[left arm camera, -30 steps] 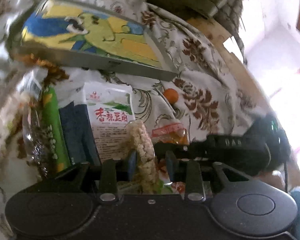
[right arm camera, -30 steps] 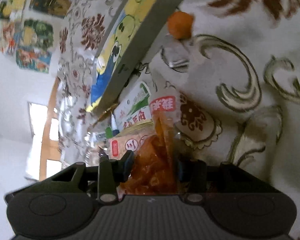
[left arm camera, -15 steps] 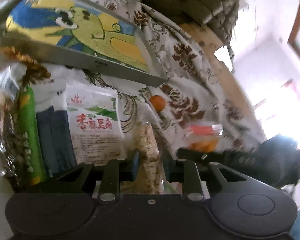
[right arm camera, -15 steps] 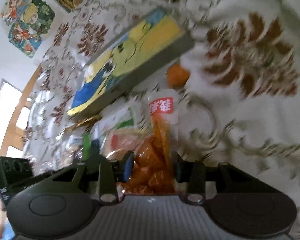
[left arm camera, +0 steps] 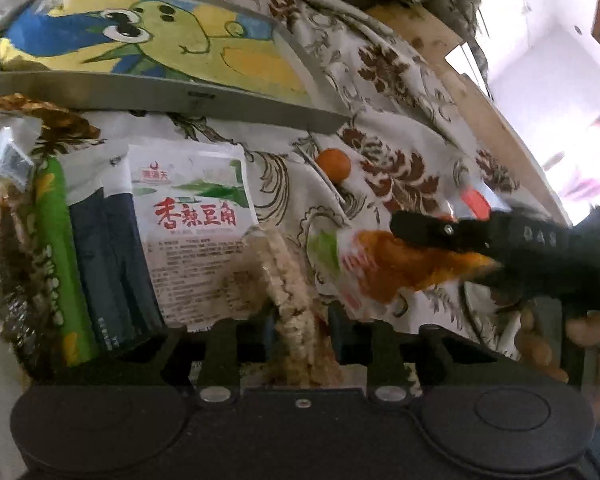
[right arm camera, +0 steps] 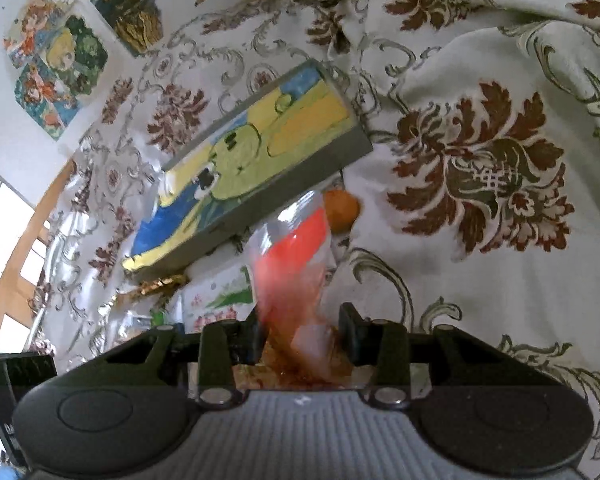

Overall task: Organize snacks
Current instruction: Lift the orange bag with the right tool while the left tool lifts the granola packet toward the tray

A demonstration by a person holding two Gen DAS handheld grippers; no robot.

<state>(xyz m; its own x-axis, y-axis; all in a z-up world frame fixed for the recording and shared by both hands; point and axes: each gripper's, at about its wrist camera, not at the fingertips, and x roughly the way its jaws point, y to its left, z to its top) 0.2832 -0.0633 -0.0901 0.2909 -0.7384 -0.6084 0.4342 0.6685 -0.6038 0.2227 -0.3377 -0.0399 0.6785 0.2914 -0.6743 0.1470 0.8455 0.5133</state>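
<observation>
**A:** ok so what's each side got? Starting closest to the cameras.

**B:** The left gripper [left arm camera: 300, 330] has its jaws pinching a pale, bumpy puffed-rice bar in clear wrap [left arm camera: 288, 280], which sticks up between the fingers. The right gripper [right arm camera: 302, 332] is clamped on a clear plastic pouch of orange-red snack pieces with a red label [right arm camera: 296, 264]; it's pretty motion-blurred, but the pouch pokes up out of the jaws.

**A:** and from the left cam you can see the right one?

**B:** Yep, it comes in from the right edge with the pouch, hanging over the white cloth with brown flower print [left arm camera: 400, 168].

**A:** what's lying just past the rice bar?

**B:** A white snack packet with red Chinese lettering [left arm camera: 196, 232] flat on the cloth, touching a dark navy packet [left arm camera: 108, 264] on its left, then a green packet with a corn picture [left arm camera: 56, 256] beside that. Further left it's crinkly wrappers, too blurry to call.

**A:** further back?

**B:** A small round orange fruit [left arm camera: 334, 163] sitting on the cloth, near the corner of a grey flat box with a yellow-green cartoon bird lid [left arm camera: 160, 56]. The box lies behind all the packets.
</observation>
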